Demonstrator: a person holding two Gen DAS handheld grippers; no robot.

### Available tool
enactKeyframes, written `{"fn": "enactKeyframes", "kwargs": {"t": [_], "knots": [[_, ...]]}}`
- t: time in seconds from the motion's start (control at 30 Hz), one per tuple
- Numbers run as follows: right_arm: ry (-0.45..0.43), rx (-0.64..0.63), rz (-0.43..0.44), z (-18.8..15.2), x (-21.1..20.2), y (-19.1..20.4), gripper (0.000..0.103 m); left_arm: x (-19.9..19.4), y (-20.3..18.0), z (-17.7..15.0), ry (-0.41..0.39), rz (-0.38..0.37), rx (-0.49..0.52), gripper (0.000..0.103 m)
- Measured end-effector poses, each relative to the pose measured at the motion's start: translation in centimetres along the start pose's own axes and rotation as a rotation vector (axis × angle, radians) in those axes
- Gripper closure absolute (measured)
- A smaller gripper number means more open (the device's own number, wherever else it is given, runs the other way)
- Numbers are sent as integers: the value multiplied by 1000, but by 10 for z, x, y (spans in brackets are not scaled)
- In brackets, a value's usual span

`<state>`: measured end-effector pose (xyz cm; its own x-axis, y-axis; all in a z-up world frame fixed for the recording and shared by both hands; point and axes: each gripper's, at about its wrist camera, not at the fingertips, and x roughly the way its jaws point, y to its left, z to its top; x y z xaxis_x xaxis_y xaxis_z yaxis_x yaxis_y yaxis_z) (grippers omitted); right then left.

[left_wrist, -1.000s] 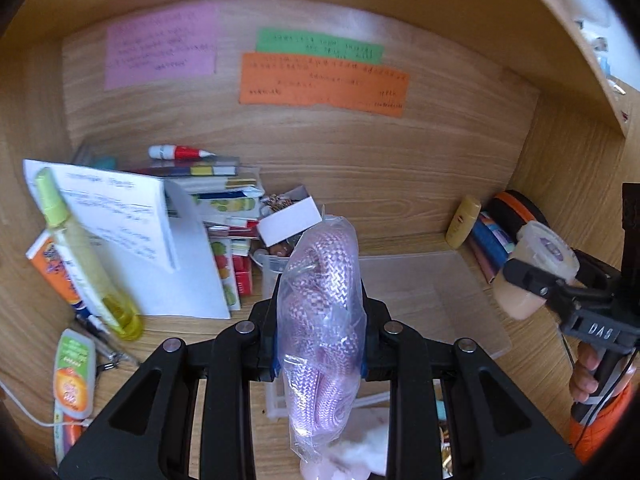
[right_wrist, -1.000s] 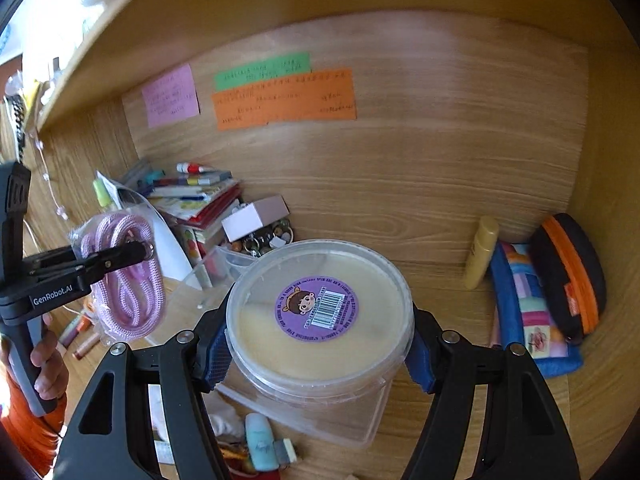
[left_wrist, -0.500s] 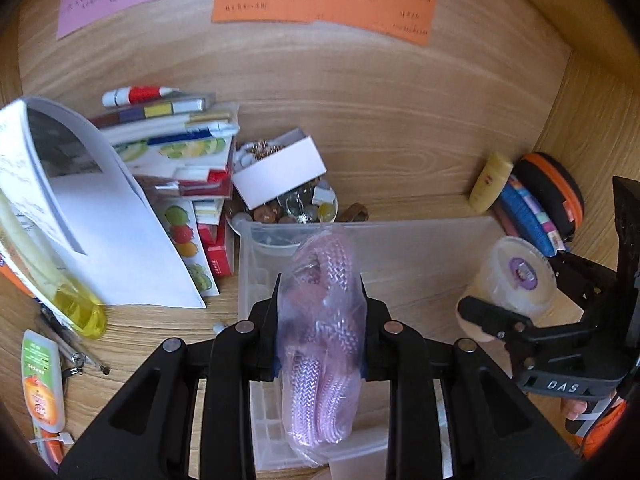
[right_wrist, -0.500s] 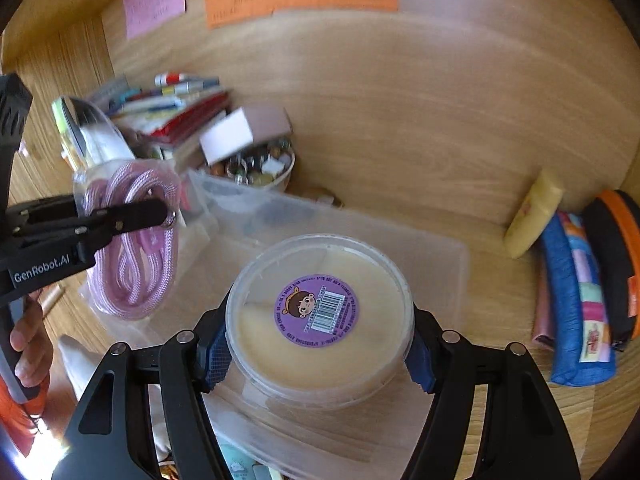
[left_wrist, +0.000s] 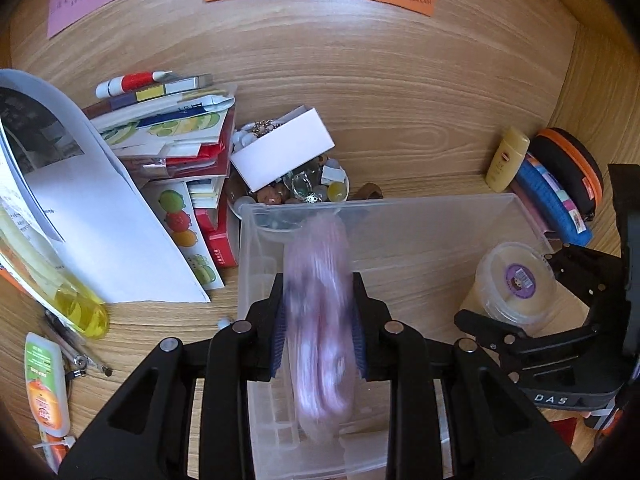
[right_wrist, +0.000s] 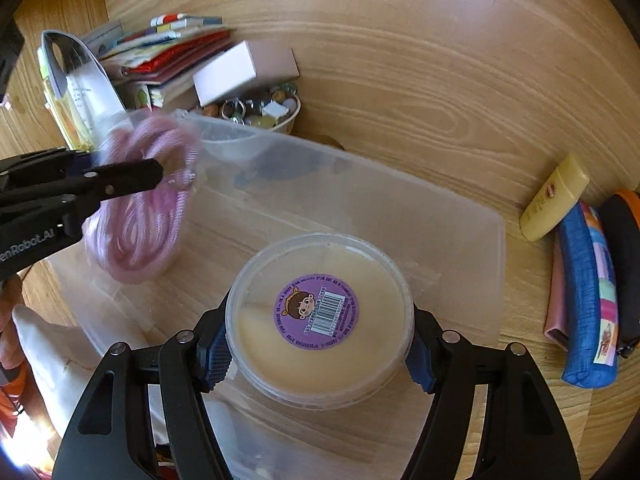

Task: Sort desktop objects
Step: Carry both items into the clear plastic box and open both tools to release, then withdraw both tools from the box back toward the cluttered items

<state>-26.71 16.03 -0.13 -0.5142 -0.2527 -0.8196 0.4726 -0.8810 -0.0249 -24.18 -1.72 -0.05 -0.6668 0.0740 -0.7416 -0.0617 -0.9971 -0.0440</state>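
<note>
Both hands are loaded over the clear plastic bin (left_wrist: pixel 420 216) in the middle of the wooden desk. The left gripper (left_wrist: pixel 318 332) is clamped on a bagged coil of pink rope (left_wrist: pixel 320 320), which hangs on edge between its fingers with its long axis running near to far — it looks smeared, so I can't say whether the bag's bottom touches the bin floor. The right gripper (right_wrist: pixel 318 340) is squeezed around a round lidded tub (right_wrist: pixel 320 316) with a purple sticker, held upright over the right half of the bin.

What the coming move turns on, as I read it: each item has bin floor directly under it, the rope on the left side, the tub on the right, and the two are apart with bare floor between them. Each hand is nearer its own half, so neither needs to cross — lowering and letting go should do it.

To the far left sit a stack of booklets (left_wrist: pixel 168 132) and a small bowl of trinkets (left_wrist: pixel 296 188); a yellow bottle (right_wrist: pixel 554 198) and pouches lie to the right.
</note>
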Motion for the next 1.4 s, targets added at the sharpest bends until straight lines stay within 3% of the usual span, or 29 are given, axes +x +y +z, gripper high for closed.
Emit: {"fn": "enactKeyframes", "kwargs": {"t": [0.27, 0.37, 0.7, 0.83, 1.03, 1.17, 1.4], "knots": [[30, 2, -22, 3, 1, 1, 35, 1, -2, -1, 2, 4, 8, 58], [14, -10, -79, 3, -4, 2, 28, -1, -2, -2, -8, 11, 8, 48], [-4, -9, -110, -2, -21, -2, 21, -17, -7, -5, -35, -12, 14, 40], [-61, -71, -187, -10, -35, 8, 20, -26, -9, -7, -50, -12, 20, 38], [-131, -143, -226, -21, -61, 28, 16, -40, -7, -12, -58, -24, 4, 37], [-176, -159, -219, -31, -78, 43, 16, -57, -6, -17, -96, -16, -3, 20], [-217, -150, -204, -46, -97, 53, 16, -91, -14, -30, -169, 33, 46, 12]]}}
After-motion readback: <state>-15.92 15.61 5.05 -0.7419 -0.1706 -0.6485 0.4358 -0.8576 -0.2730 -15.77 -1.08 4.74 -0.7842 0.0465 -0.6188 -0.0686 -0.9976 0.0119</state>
